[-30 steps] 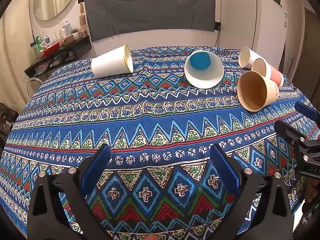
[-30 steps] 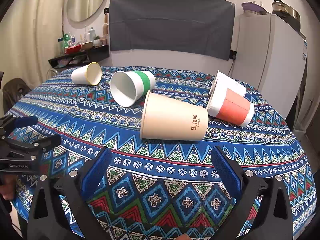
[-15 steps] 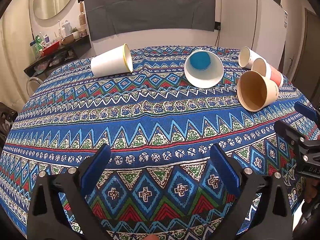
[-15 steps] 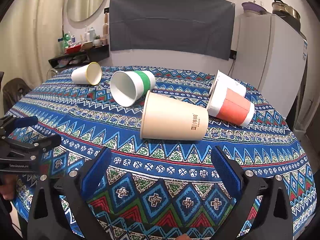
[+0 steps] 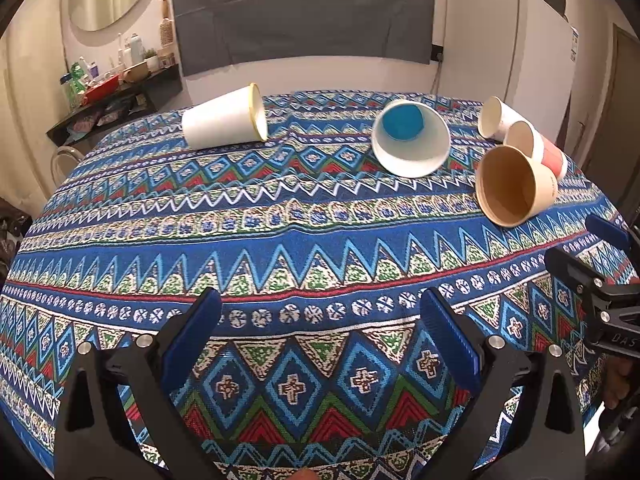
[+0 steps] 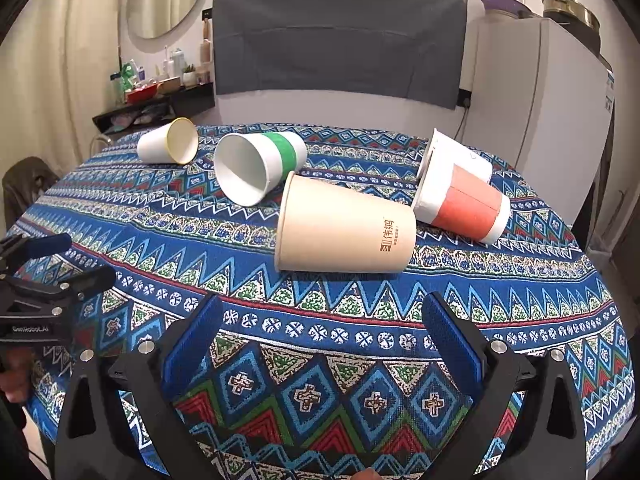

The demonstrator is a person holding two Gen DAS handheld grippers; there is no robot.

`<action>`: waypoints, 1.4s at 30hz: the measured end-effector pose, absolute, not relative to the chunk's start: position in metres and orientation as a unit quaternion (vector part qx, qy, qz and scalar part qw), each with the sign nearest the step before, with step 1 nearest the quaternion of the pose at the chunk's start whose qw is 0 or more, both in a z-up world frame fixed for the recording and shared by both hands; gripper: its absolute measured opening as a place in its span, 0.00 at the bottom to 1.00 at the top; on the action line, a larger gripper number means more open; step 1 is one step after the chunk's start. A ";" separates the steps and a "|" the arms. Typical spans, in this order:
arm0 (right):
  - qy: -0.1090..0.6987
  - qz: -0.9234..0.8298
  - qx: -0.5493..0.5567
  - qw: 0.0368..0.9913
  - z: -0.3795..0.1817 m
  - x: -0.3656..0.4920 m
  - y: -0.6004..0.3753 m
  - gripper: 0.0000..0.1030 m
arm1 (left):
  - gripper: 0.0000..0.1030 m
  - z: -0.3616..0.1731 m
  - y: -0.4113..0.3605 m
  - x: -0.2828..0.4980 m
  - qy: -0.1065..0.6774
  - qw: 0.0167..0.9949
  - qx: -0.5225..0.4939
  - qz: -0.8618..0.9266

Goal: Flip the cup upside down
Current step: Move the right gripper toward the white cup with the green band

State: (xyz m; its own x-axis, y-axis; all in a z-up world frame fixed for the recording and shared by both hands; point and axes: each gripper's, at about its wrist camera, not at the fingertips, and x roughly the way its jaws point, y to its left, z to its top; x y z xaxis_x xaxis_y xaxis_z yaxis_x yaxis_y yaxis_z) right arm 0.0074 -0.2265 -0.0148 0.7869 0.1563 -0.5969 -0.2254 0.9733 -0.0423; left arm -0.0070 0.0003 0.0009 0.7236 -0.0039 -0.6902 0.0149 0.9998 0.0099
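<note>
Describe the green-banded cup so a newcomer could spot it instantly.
Start at the patterned blue tablecloth and look to its far side, toward the grey panel on the wall. There, between the small yellow-rimmed cup and the big tan cup, the green-banded cup lies on its side, mouth toward the camera. It alone is white with a wide green band.

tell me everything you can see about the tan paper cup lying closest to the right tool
The tan cup is plain kraft-looking paper with a rolled rim, small orange print near its base and a brown inside. It is empty and lies on its side on the patterned tablecloth, mouth toward the left tool's side. No tool touches it; the orange-banded cup lies just behind.
</note>
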 end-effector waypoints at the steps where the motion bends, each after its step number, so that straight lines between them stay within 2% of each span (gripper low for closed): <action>1: 0.310 0.100 -0.054 0.944 -0.014 0.008 -0.227 0.93 | 0.94 0.001 0.001 -0.007 0.373 0.928 0.008 0.000; 17: 0.339 0.108 -0.026 0.934 0.000 0.030 -0.236 0.92 | 0.94 0.022 0.006 0.013 0.366 0.930 0.002 0.010; 27: 0.314 0.097 -0.053 0.943 0.035 0.067 -0.230 0.93 | 0.94 0.042 -0.009 0.067 0.373 0.927 0.032 0.001; 39: 0.336 0.101 -0.052 0.935 0.037 0.116 -0.230 0.93 | 0.94 0.033 -0.026 0.136 0.396 0.917 0.024 -0.043; 42: 0.346 0.104 -0.045 0.931 0.035 0.127 -0.232 0.93 | 0.89 0.029 -0.030 0.148 0.400 0.915 0.028 -0.047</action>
